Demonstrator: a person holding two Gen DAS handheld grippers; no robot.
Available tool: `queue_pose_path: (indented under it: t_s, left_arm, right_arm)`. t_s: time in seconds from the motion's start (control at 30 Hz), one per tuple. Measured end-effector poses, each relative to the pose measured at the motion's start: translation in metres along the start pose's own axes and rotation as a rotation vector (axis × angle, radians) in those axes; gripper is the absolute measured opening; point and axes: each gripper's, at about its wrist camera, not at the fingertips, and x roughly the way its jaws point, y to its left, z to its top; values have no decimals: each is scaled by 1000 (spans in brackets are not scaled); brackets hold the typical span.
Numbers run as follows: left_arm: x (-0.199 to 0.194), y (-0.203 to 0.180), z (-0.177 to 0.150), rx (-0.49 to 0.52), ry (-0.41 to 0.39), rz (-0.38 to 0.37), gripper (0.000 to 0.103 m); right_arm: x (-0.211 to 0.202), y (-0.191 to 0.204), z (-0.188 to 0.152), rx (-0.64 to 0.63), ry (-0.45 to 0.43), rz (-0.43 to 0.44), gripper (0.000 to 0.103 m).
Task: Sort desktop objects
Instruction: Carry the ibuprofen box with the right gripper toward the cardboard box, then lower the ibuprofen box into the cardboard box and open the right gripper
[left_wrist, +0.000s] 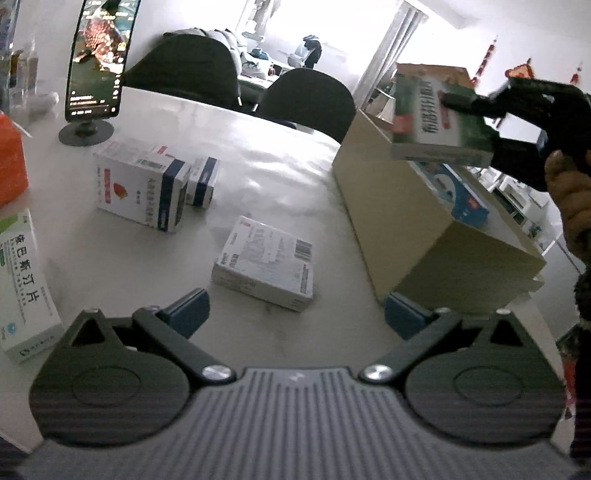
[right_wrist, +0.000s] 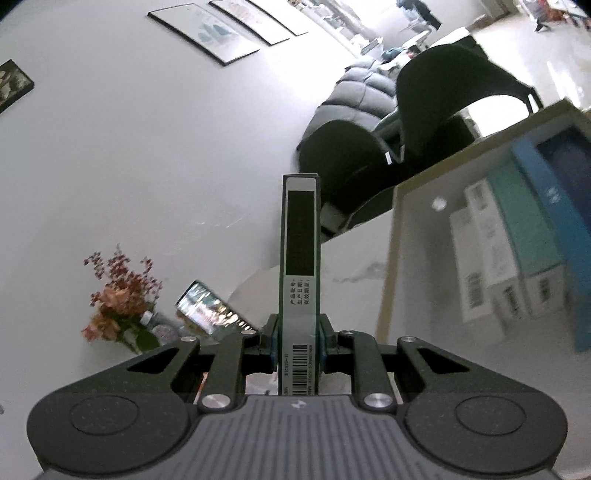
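My right gripper (right_wrist: 298, 343) is shut on a green and white medicine box (right_wrist: 300, 266), held edge-on and upright; the left wrist view shows the same green box (left_wrist: 436, 118) in the air above the cream storage box (left_wrist: 406, 221), clamped by the right gripper (left_wrist: 476, 110) in a person's hand (left_wrist: 569, 199). My left gripper (left_wrist: 295, 314) stands open low over the table, just in front of a flat white medicine box (left_wrist: 266, 264). Farther left stand a large white and blue box (left_wrist: 142, 186) and a small one (left_wrist: 201, 181).
The storage box (right_wrist: 391, 258) holds several white, teal and blue packets. A phone on a stand (left_wrist: 98, 62), an orange object (left_wrist: 11, 158) and a green-lettered box (left_wrist: 26, 288) sit at the left. Dark chairs (left_wrist: 306, 99) line the far edge; flowers (right_wrist: 122, 299) stand by the wall.
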Motion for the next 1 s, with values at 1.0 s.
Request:
queue_pose_path:
  t_s: [1.0]
  left_arm:
    - [10,6,9,-48,19,24,103]
  right_arm:
    - [52,-43,44,-93,45,-333,22]
